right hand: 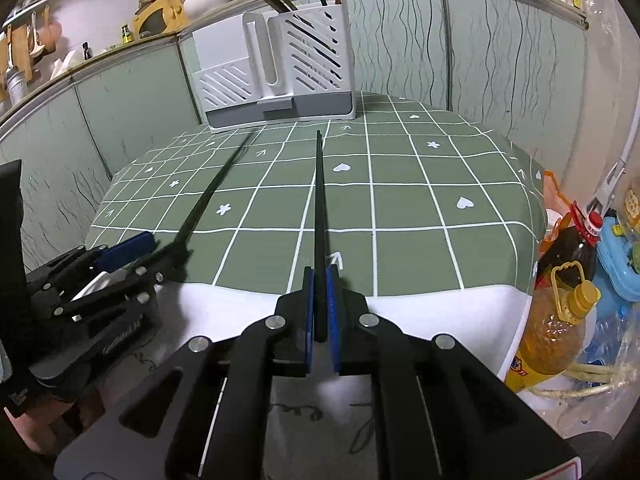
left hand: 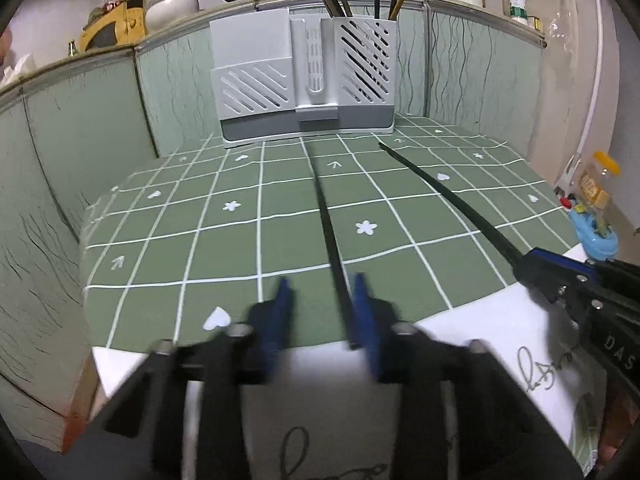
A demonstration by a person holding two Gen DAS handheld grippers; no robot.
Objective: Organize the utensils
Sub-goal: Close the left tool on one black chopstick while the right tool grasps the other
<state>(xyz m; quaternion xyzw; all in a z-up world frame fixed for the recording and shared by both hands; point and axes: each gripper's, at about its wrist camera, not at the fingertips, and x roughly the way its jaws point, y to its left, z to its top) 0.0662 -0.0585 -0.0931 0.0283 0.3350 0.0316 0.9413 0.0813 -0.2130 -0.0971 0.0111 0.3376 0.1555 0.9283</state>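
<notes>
A white and grey utensil holder (left hand: 304,80) (right hand: 276,68) stands at the far edge of the green checked tablecloth (left hand: 224,240), with several chopsticks upright in its right compartment. My left gripper (left hand: 322,292) is blurred and open. A black chopstick (left hand: 326,216) lies between its blue fingers (left hand: 362,304), against the right one and clear of the left one. My right gripper (right hand: 320,308) is shut on a second black chopstick (right hand: 319,200), which points toward the holder. In the left wrist view this gripper (left hand: 532,268) comes in from the right with its chopstick (left hand: 448,196).
A white cloth with dark writing (right hand: 420,312) covers the near table edge. Green panelled walls (left hand: 100,132) close in the back and left. Oil bottles (right hand: 560,320) and a blue container (left hand: 596,236) stand off the table's right side. Pots sit on the ledge above (left hand: 172,4).
</notes>
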